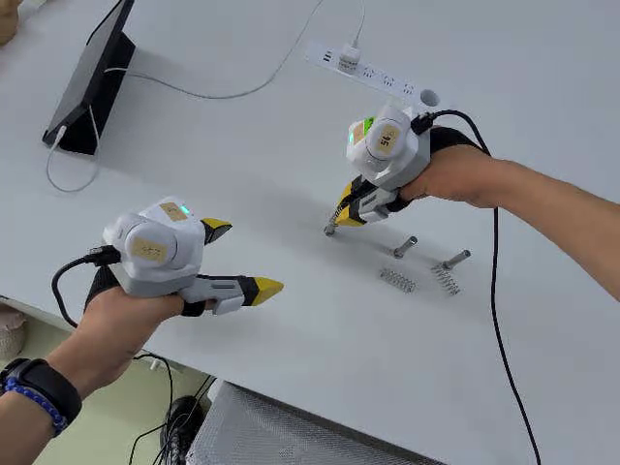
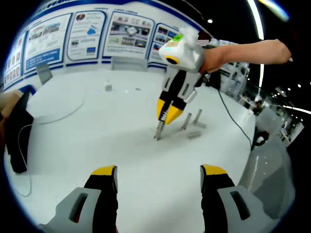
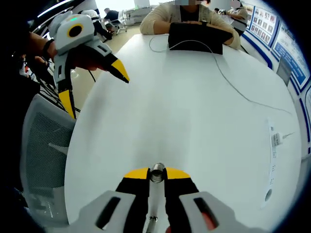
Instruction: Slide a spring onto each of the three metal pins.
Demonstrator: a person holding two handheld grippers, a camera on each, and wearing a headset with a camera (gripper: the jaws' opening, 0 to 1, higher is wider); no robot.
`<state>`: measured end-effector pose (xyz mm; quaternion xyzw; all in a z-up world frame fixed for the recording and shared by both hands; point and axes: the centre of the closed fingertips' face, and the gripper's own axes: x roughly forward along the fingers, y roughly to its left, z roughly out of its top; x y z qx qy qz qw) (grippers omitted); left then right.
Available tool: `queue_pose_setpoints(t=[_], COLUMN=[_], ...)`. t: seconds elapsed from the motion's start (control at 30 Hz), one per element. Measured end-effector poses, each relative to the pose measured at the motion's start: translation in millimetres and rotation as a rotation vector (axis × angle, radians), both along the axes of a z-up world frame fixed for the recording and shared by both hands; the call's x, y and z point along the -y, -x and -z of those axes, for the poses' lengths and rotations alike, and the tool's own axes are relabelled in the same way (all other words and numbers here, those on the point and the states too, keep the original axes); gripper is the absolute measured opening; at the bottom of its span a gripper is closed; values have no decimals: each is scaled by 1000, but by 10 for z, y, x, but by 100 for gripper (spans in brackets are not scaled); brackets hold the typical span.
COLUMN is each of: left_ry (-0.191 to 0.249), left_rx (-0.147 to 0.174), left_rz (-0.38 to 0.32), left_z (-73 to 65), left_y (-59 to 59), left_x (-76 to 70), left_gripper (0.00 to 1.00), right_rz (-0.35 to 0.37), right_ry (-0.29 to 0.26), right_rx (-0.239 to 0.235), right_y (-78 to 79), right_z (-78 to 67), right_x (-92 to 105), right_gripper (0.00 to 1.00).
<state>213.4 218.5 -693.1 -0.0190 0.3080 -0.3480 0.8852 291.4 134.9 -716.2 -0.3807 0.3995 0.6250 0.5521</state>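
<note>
Head view: right tongs (image 1: 341,217) clamp a spring (image 3: 157,172) close to the desk (image 1: 291,126); left tongs (image 1: 247,258) stand wide open, empty.

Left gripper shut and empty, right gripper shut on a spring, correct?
No: the left gripper is open, jaws wide apart in the left gripper view, and empty. The right gripper is indeed shut on a spring.

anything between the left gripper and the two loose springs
Nothing visible: bare table lies between the open left gripper and the loose springs. The right gripper, shut on a third spring, stands beside that line.
</note>
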Motion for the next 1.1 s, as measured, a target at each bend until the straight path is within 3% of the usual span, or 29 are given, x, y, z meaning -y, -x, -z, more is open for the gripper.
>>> queue_pose_setpoints(t=[0.5, 1.1], left_ry=[2, -4], left_rx=[-3, 4], left_rz=[-14, -21], left_z=[10, -79], left_y=[26, 55], left_x=[-34, -38], left_gripper=[70, 69], right_rz=[5, 40], right_ry=[13, 12], right_rx=[2, 49], right_y=[9, -33], right_z=[135, 240], right_x=[-22, -27], right_gripper=[13, 15])
